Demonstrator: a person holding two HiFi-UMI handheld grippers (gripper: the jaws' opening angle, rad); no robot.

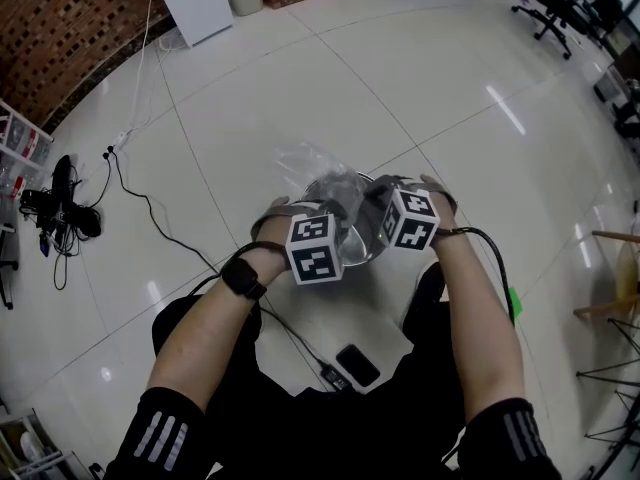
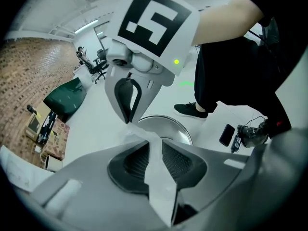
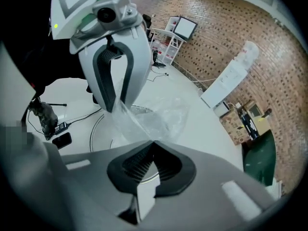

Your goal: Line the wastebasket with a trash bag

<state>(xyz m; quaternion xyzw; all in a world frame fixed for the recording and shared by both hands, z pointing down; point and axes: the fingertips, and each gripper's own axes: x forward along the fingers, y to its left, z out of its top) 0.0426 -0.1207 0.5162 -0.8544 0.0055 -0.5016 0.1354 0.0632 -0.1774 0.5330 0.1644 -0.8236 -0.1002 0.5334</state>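
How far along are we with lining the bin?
Done: both grippers have the trash bag; the left gripper and right gripper each have jaws shut on its film. In hand: the bag is held bunched over the wastebasket. Left: open its mouth, lower it in, fold the edge over the rim.

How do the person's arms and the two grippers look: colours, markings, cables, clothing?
The left gripper and the right gripper have grey bodies with black ribbed pads. Each carries a white cube with black square markers. The sleeves are black with white stripes. A black band circles the left wrist; a black cable runs beside the right forearm.
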